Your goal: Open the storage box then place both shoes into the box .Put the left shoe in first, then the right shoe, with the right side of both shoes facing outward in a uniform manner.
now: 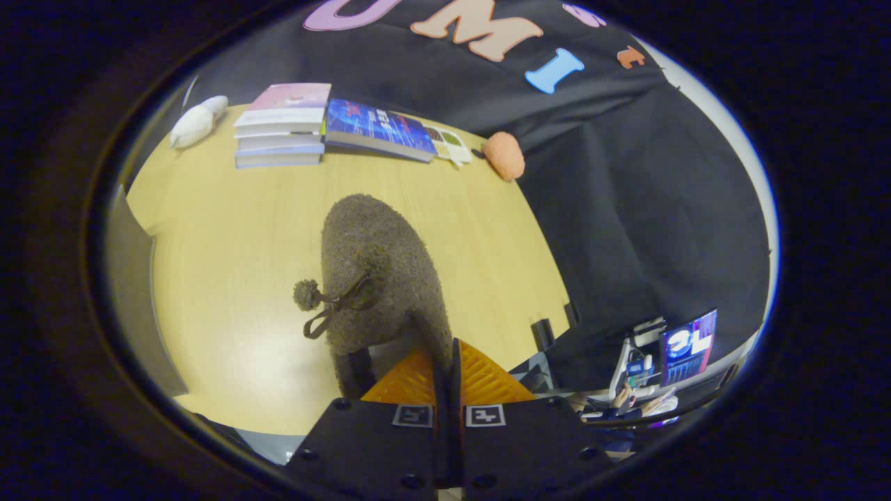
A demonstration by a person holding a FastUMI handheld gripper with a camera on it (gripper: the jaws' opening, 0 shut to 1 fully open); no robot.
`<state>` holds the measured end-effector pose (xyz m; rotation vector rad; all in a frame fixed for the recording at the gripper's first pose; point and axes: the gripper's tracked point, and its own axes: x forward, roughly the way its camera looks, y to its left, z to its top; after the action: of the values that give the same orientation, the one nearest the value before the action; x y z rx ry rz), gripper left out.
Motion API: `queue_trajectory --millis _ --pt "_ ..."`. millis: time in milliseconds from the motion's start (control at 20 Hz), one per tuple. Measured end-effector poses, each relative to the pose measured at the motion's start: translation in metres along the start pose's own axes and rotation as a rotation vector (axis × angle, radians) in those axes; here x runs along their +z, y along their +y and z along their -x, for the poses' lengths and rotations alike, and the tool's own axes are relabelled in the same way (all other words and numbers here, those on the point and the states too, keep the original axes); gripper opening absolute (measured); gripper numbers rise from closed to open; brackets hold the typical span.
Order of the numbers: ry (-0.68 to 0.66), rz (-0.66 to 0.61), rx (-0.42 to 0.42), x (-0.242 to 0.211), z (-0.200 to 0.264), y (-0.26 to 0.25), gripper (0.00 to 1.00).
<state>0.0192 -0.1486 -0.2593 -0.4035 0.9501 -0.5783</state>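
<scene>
A brown fuzzy shoe (379, 271) with a dark bow and a pom-pom (306, 294) on its side stretches straight ahead of my fingers, over the wooden table (230, 229). My gripper (451, 351) is shut on the shoe's near rim, the two fingers pressed almost together with only a thin strip of the shoe between them. The shoe's toe points away from me toward the books. A flat grey panel (132, 292), possibly part of the storage box, stands at the table's left side; I cannot tell what it is.
At the table's far side lie a stack of books (282, 125), a blue book (379, 129), a small packet (451, 145), a white soft object (198, 122) and an orange fuzzy object (505, 154). Right of the fingers the table edge drops away; beyond it a person's hand (621, 398) is at a desk with a screen (688, 346).
</scene>
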Motion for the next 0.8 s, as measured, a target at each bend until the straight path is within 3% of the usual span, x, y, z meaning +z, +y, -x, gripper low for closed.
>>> queue_trajectory --millis 350,800 --pt "-0.195 0.04 0.061 0.055 0.118 0.04 0.03" --pt "-0.301 0.035 0.301 0.076 0.232 0.14 0.04"
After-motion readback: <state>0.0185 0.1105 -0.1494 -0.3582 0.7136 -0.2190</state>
